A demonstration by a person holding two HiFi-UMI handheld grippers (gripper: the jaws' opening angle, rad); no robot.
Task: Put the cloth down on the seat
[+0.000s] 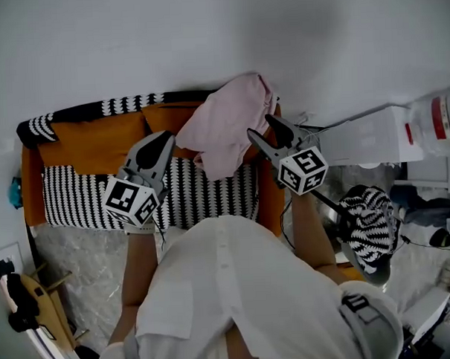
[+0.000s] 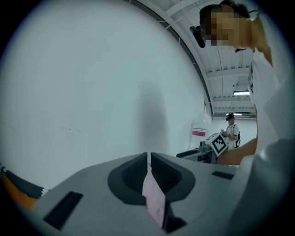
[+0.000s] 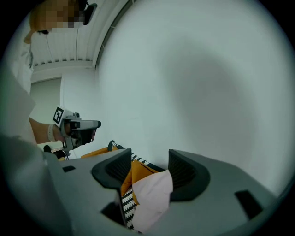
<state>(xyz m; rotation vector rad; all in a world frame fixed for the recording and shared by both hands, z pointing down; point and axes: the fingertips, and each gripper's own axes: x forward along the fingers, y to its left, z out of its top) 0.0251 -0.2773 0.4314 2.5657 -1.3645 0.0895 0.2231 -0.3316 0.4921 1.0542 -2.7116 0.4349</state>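
Left gripper (image 2: 149, 159) pinches a thin fold of the pink cloth (image 1: 226, 130), while the right gripper (image 1: 263, 129) stands wide with cloth lying loose between its jaws, so the bundle hangs above the back right corner of the seat (image 1: 92, 196). Let go here, I judge it could snag on the orange backrest (image 1: 97, 143) or slide over the side arm (image 1: 269, 199). Close behind stands the wall (image 1: 204, 34); the striped seat offers room to the left and front
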